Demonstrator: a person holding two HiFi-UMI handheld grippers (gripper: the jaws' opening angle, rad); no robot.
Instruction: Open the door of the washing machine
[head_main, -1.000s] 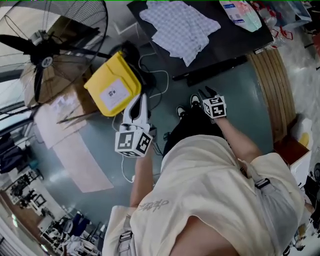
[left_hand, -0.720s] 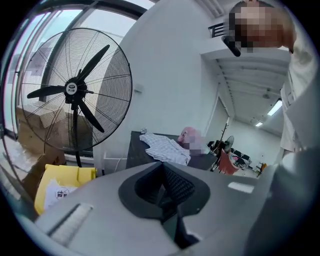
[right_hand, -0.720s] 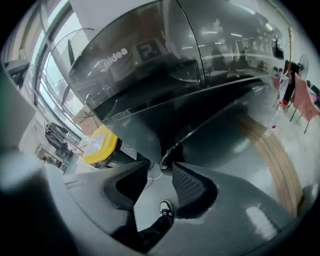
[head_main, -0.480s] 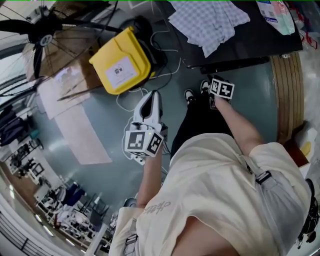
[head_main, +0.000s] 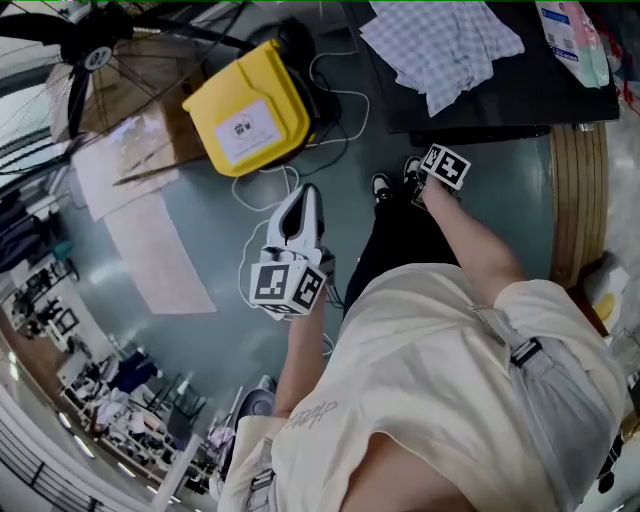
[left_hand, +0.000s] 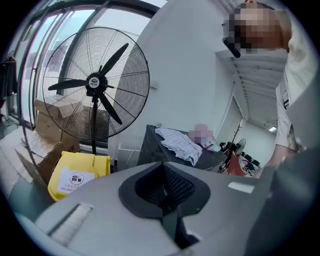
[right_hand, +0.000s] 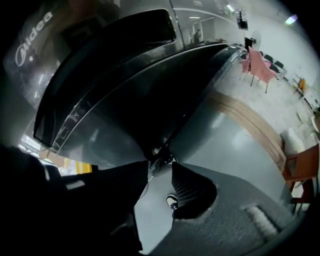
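Note:
The black washing machine (head_main: 400, 100) stands at the top of the head view with a checked cloth (head_main: 440, 45) on its lid. Its dark, curved glass door (right_hand: 130, 100) fills the right gripper view. My right gripper (right_hand: 160, 162) points steeply down at the door's lower rim. Its jaws are closing with only floor and a shoe between them. Its marker cube (head_main: 445, 166) sits just in front of the machine. My left gripper (head_main: 305, 192) hangs over the floor, left of the machine, shut on nothing (left_hand: 162, 165).
A yellow bin (head_main: 250, 110) and white cables (head_main: 320, 150) lie on the grey floor left of the machine. A big standing fan (left_hand: 95, 82) and cardboard boxes (left_hand: 30, 145) are behind them. A wooden strip (head_main: 575, 200) runs along the right. The person's shoes (head_main: 382, 187) are beside the machine.
My right gripper has dropped toward the machine's front edge and rolled, so its cube shows a different face. The left gripper has barely shifted. The head camera has swung a little.

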